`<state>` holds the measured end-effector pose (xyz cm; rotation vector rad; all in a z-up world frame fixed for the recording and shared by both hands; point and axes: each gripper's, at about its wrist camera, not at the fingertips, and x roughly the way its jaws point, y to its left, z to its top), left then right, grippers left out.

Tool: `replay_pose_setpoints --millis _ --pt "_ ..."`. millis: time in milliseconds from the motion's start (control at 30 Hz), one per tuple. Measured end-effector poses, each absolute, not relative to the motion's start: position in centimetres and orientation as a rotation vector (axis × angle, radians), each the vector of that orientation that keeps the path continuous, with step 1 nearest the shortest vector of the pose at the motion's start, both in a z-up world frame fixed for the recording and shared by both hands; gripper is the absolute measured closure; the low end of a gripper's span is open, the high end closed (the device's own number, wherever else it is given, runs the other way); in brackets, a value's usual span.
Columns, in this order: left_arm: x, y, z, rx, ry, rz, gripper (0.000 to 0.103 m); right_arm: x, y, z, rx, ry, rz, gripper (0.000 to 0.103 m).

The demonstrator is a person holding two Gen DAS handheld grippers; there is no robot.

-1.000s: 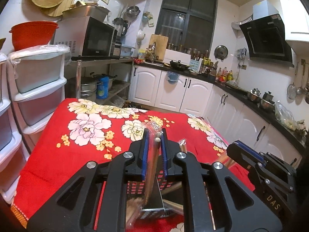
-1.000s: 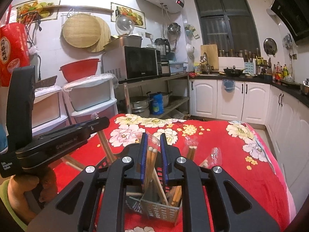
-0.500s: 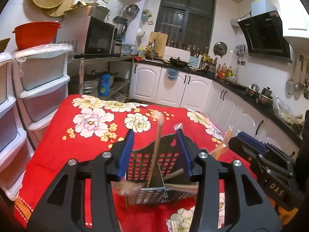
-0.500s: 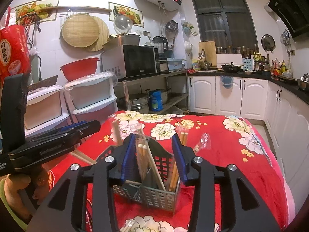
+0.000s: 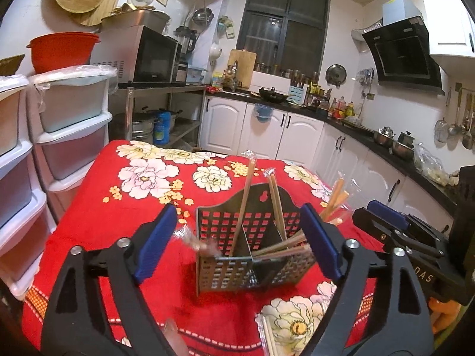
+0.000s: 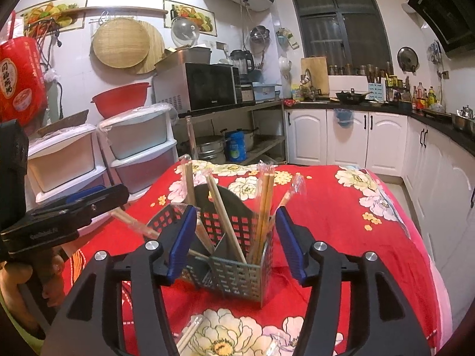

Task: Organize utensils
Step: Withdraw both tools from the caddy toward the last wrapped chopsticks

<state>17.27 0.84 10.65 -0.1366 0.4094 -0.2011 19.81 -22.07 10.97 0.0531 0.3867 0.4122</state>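
Note:
A grey perforated utensil holder (image 5: 252, 255) stands on the red floral tablecloth (image 5: 133, 207). Several plastic-wrapped chopstick pairs (image 5: 276, 201) stand or lean in it. My left gripper (image 5: 237, 246) is open and empty, its jaws spread either side of the holder, just in front of it. My right gripper (image 6: 234, 240) is open and empty too, facing the holder (image 6: 237, 270) and its chopsticks (image 6: 264, 204) from the other side. More wrapped chopsticks (image 5: 268, 335) lie on the cloth near me, also seen in the right wrist view (image 6: 190, 332).
The right gripper (image 5: 397, 237) shows at the right of the left wrist view. The left gripper (image 6: 65, 216) shows at the left of the right wrist view. Plastic drawers (image 5: 68, 136) stand left of the table, white kitchen cabinets (image 5: 285, 133) behind.
Both grippers opened, let go of the chopsticks they held into the holder, and pulled back from it.

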Motion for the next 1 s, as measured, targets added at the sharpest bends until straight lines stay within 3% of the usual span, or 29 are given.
replay_pose_setpoints --millis 233,1000 --pt "15.9 0.8 9.9 -0.144 0.423 -0.205 0.012 18.4 -22.5 10.7 0.043 0.395 0.411 0.043" --pt "12.9 0.8 6.9 -0.146 0.499 -0.220 0.012 15.4 -23.8 7.3 0.001 0.484 0.398 0.038"
